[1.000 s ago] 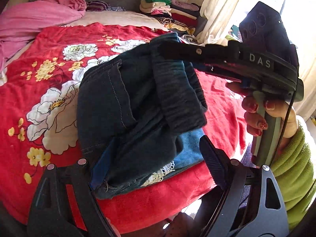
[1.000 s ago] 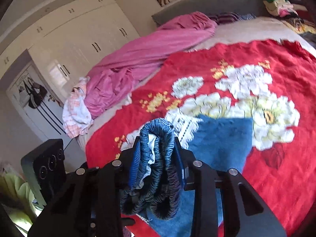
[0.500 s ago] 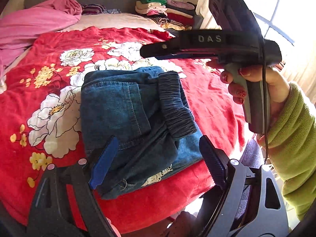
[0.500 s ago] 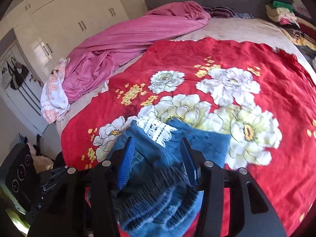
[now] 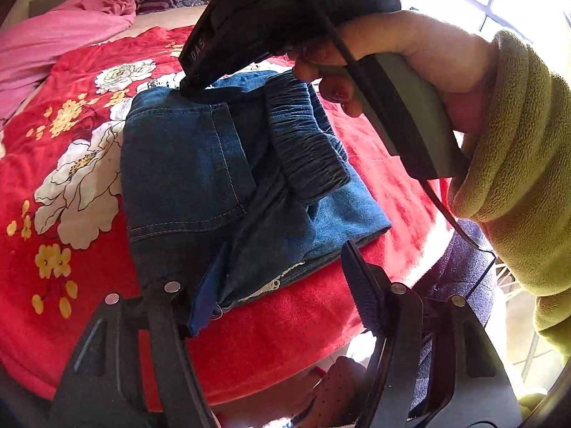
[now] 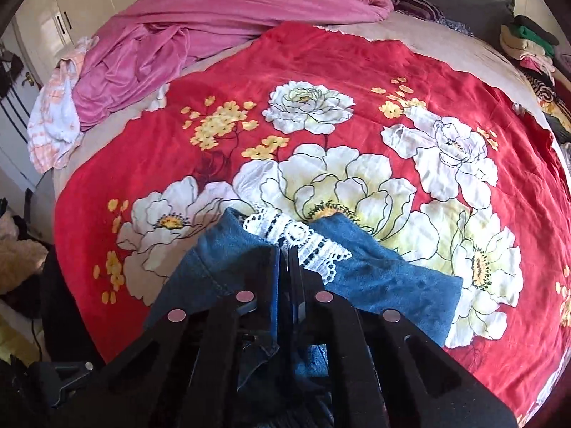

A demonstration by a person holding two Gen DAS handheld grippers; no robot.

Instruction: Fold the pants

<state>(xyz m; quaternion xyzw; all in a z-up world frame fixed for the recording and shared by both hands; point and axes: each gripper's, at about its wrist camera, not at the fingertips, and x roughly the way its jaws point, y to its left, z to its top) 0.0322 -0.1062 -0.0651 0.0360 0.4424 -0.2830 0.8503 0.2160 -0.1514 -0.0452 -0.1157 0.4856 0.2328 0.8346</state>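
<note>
Folded blue denim pants (image 5: 200, 164) (image 6: 392, 285) lie flat on the red floral blanket (image 5: 53, 196) (image 6: 321, 64), near the bed's front edge. Their dark elastic waistband (image 5: 307, 142) lies on top, and a white lace trim (image 6: 296, 239) peeks out at the far side. My left gripper (image 5: 285, 285) straddles the near edge of the pants. Its jaws are closing; the left pad touches the denim while the right pad stands apart. My right gripper (image 5: 187, 87) (image 6: 283, 260), held by a hand (image 5: 410, 46) in a green sleeve, is shut, its tip resting on the far part of the pants.
A pink sheet (image 6: 214, 10) (image 5: 53, 32) is bunched at the head of the bed. A stack of folded clothes (image 6: 528, 46) sits at the far right corner. White wardrobe doors (image 6: 71, 0) stand beyond the bed. The bed's front edge (image 5: 285, 339) runs just under my left gripper.
The right gripper let go of the waistband, and the pants dropped flat onto the blanket. It then shut and came down onto the pants' far part. The left jaws narrowed and sank slightly.
</note>
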